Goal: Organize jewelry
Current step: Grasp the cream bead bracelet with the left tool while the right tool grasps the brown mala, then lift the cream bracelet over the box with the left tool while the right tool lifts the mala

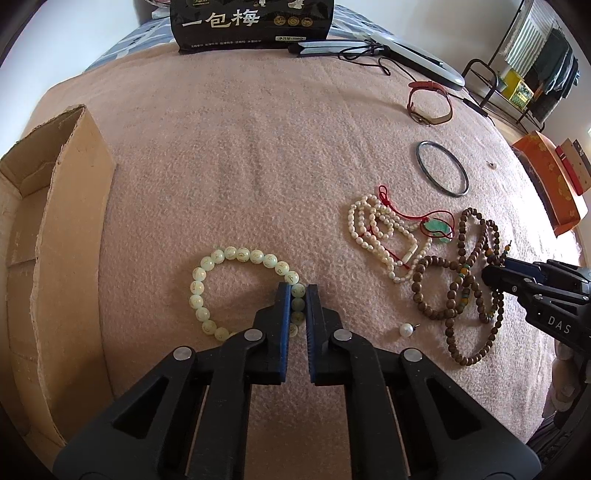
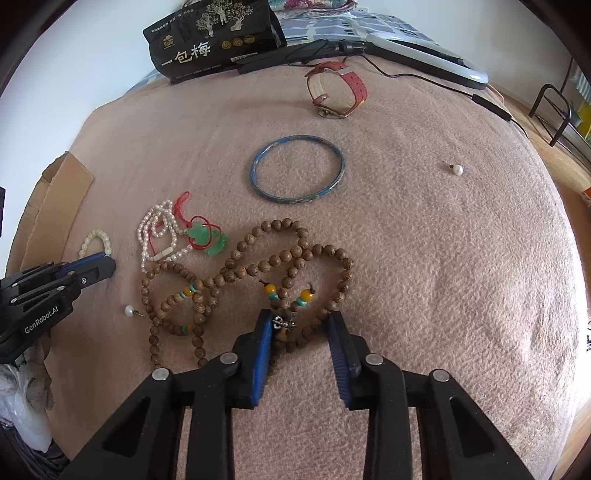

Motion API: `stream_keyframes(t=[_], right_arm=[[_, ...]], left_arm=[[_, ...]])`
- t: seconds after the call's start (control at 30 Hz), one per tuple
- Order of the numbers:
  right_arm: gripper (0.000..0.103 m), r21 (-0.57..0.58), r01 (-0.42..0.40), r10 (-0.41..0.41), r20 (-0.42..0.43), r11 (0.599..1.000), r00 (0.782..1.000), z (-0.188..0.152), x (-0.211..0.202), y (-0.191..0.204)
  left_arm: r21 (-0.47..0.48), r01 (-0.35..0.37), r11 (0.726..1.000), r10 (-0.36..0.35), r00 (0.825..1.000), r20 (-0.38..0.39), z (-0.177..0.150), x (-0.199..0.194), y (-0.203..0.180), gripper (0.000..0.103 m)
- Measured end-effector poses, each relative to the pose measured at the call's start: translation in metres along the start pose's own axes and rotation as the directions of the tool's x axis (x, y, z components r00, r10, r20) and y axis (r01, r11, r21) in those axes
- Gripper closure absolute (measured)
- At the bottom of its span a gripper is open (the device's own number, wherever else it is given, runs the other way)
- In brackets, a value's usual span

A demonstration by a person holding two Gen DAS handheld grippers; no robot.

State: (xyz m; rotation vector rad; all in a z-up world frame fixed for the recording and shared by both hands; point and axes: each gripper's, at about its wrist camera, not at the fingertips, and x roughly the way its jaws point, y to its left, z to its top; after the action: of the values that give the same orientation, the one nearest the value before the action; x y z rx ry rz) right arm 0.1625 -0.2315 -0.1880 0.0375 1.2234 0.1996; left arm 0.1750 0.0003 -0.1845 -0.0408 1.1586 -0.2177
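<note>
My left gripper is shut on the pale green bead bracelet, which lies on the pink blanket. My right gripper is open, its jaws straddling the near loops of the long brown wooden bead necklace. A white pearl strand with a red-corded green jade pendant lies between the two. A blue bangle, a red-strap watch and two loose pearl earrings lie around. The left gripper shows in the right wrist view.
An open cardboard box stands at the left edge of the blanket. A black snack bag, a white device with a cable lie at the far edge. An orange box sits off to the right.
</note>
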Motion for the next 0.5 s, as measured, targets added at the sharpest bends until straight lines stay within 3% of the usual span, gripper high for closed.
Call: stream_keyframes(t=[0.13, 0.5], right_arm=[[0.092, 0.028, -0.034, 0.034, 0.007, 0.999, 0.999, 0.000, -0.002, -0.005], [0.093, 0.034, -0.082, 0.079, 0.085, 0.996, 0.993, 0.002, -0.026, -0.013]], left_arm=[[-0.014, 0.018, 1.000, -0.018, 1.000, 0.003, 0.001, -0.003, -0.001, 0.098], [-0.025, 0.087, 0.996, -0.085, 0.994, 0.067, 0.004, -0.033, -0.012, 0.098]])
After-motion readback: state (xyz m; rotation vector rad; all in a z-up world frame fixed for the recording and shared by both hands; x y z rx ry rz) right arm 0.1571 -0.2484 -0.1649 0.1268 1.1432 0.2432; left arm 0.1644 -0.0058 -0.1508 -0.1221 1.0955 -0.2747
